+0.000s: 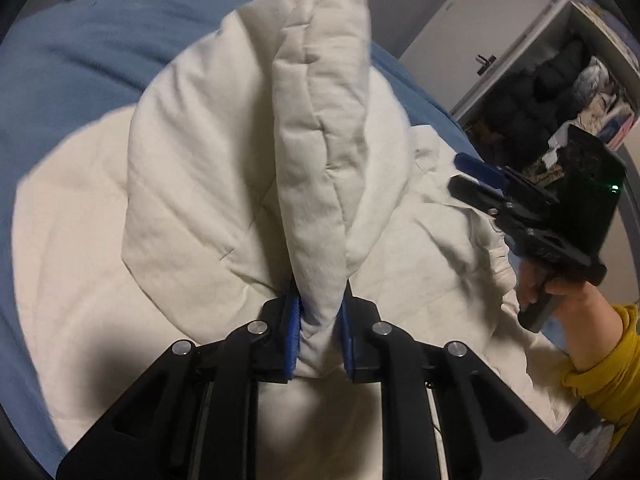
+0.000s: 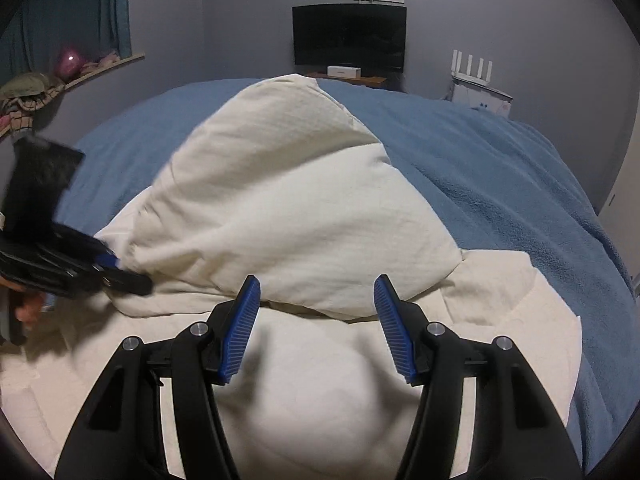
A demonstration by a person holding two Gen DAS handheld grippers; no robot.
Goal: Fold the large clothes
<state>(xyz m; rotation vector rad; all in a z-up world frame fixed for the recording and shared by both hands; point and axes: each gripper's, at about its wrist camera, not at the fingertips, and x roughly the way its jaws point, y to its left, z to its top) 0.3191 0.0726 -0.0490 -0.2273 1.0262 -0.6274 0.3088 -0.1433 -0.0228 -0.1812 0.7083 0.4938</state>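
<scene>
A large cream quilted garment (image 1: 224, 184) lies spread on a blue bed cover (image 1: 72, 64). My left gripper (image 1: 318, 300) is shut on a thick fold of this garment, which stands up and away from the blue pads. In the right wrist view the same garment (image 2: 288, 208) rises in a raised hump, with the left gripper (image 2: 120, 272) clamped on its left corner. My right gripper (image 2: 316, 288) hangs open just above the cloth with nothing between its blue pads (image 2: 240, 332). From the left wrist view the right gripper (image 1: 468, 178) shows at the right, held by a hand (image 1: 560, 292) in a yellow sleeve.
The blue bed cover (image 2: 500, 184) stretches far right and behind the garment. A dark monitor (image 2: 348, 36) and a white router (image 2: 472, 68) stand by the back wall. An open wardrobe (image 1: 560, 92) with dark clothes is at the right. A windowsill (image 2: 80, 68) with clutter is at the left.
</scene>
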